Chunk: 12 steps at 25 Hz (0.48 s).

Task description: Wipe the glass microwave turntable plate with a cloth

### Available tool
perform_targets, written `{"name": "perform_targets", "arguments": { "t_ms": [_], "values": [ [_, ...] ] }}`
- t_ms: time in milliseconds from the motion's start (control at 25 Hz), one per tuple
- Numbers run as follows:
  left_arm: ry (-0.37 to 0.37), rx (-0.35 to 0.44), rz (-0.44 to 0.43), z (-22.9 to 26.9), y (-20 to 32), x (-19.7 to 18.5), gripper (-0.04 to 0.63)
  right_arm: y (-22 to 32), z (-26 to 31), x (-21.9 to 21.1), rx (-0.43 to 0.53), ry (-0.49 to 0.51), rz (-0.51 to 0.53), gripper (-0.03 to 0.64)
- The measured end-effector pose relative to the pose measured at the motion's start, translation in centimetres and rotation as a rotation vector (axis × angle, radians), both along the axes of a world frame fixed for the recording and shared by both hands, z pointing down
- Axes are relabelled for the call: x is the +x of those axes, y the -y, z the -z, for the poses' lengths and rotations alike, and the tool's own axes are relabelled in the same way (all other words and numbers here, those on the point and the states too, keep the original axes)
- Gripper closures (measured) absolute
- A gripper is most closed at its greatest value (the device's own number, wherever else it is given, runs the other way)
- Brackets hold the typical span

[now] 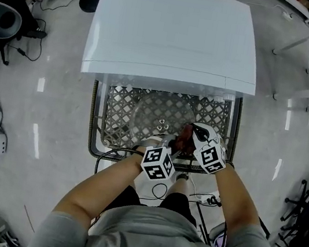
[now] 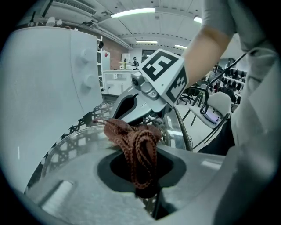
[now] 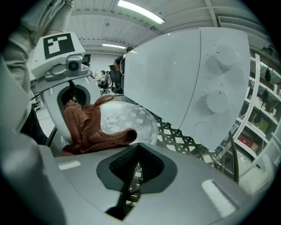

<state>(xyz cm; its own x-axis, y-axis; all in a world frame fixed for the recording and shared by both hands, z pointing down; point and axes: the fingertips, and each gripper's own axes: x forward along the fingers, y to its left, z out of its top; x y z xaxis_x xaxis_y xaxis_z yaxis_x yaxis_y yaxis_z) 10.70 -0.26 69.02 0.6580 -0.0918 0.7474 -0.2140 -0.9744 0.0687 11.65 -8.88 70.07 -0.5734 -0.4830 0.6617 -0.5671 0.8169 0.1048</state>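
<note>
Left tool [image 2: 145,184] clamped on cloth [image 2: 134,143]; right tool [image 3: 131,173] closed, empty. Glass plate [image 3: 131,115] on mesh rack [image 3: 180,143] just ahead of both tools. Cloth at the plate's near edge; most wiping likely left.

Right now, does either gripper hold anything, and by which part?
The left gripper is shut on the brown cloth, pinching a bunched fold of it. The right gripper is shut and holds nothing.

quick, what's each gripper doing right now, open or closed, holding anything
Left gripper: closed on the cloth.
Right gripper: closed, holding nothing.
</note>
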Motion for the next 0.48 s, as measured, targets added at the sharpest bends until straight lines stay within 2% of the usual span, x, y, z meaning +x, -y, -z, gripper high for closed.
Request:
{"name": "perform_targets", "arguments": {
  "t_ms": [280, 480],
  "values": [
    [0.052, -0.04, 0.051, 0.2, -0.5, -7.9, 0.528, 0.0, 0.1, 0.1, 0.003, -0.002, -0.002, 0.607],
    [0.118, -0.046, 0.095, 0.4, -0.7, -13.5, 0.528, 0.0, 0.0, 0.1, 0.003, -0.009, -0.001, 0.607]
  ]
}}
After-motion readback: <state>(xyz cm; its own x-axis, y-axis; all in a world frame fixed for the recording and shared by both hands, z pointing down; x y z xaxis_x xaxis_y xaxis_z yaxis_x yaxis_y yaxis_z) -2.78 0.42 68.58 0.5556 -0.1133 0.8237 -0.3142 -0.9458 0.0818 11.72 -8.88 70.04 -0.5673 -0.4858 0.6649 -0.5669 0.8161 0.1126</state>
